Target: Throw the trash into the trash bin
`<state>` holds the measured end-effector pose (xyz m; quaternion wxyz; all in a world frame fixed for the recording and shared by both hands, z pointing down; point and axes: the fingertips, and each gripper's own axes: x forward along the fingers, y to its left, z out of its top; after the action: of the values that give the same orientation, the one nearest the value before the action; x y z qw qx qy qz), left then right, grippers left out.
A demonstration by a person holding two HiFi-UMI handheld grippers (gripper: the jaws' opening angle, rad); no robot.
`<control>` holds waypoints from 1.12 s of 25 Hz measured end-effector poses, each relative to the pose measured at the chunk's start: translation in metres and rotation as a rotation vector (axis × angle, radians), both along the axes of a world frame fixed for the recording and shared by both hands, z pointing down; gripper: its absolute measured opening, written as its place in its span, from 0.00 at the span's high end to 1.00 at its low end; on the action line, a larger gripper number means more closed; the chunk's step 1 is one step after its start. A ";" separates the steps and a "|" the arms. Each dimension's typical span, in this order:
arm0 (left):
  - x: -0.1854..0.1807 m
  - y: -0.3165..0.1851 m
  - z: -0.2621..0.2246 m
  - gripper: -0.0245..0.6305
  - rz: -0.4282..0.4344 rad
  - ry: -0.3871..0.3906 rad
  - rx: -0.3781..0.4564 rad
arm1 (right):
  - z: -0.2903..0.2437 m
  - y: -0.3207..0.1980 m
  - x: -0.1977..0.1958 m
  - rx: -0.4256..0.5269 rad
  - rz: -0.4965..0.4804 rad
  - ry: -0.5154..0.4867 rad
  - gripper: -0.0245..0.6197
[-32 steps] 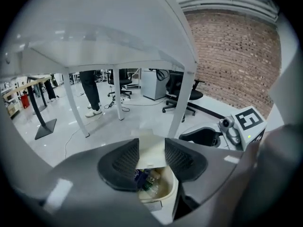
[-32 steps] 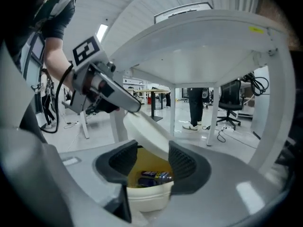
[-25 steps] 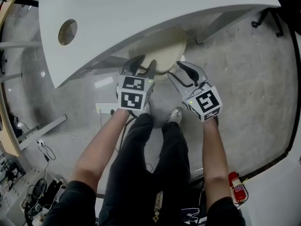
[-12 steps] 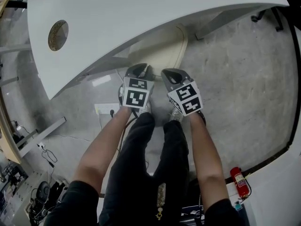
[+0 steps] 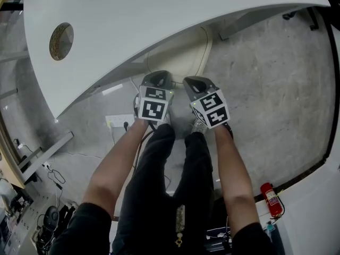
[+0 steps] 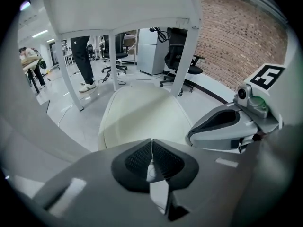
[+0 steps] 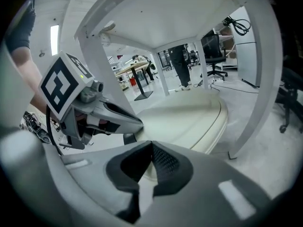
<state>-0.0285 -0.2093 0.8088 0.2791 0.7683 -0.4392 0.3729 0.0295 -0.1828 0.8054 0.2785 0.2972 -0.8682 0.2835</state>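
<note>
A cream trash bin [image 5: 186, 52] with its lid down stands on the floor under the white table; it fills the middle of the left gripper view [image 6: 142, 117] and the right gripper view [image 7: 189, 119]. My left gripper [image 5: 158, 77] [image 6: 152, 141] hangs low in front of the bin, its jaws closing, the pads meeting with nothing between them. My right gripper [image 5: 194, 81] [image 7: 151, 143] is right beside it, shut and empty. Each gripper shows in the other's view: the right gripper [image 6: 222, 126], the left gripper [image 7: 109, 115]. No trash shows in any view.
The white table [image 5: 159, 15] with a round cable hole [image 5: 61, 41] overhangs the bin; its legs [image 6: 187, 51] stand beside it. A socket strip [image 5: 119, 122] lies on the floor, a fire extinguisher [image 5: 271, 200] at the right. Office chairs [image 6: 182, 56] and a standing person [image 6: 85, 65] are further off.
Both grippers have sunk and drawn close side by side in front of the bin. Their jaws, open a second ago, have come together.
</note>
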 end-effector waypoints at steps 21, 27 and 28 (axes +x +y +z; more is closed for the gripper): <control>0.049 0.072 -0.291 0.95 0.211 0.267 0.183 | -0.316 0.048 0.022 0.297 0.211 -0.195 0.96; 0.053 0.104 -0.386 0.95 0.176 0.271 0.301 | -0.404 0.079 0.029 0.374 0.187 -0.232 0.96; 0.052 0.110 -0.399 0.95 0.158 0.280 0.313 | -0.414 0.084 0.031 0.371 0.191 -0.236 0.96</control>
<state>0.0238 -0.0989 0.4093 0.1848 0.8784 -0.3872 0.2106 0.0607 -0.0983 0.3915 0.0876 0.3890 -0.8998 0.1769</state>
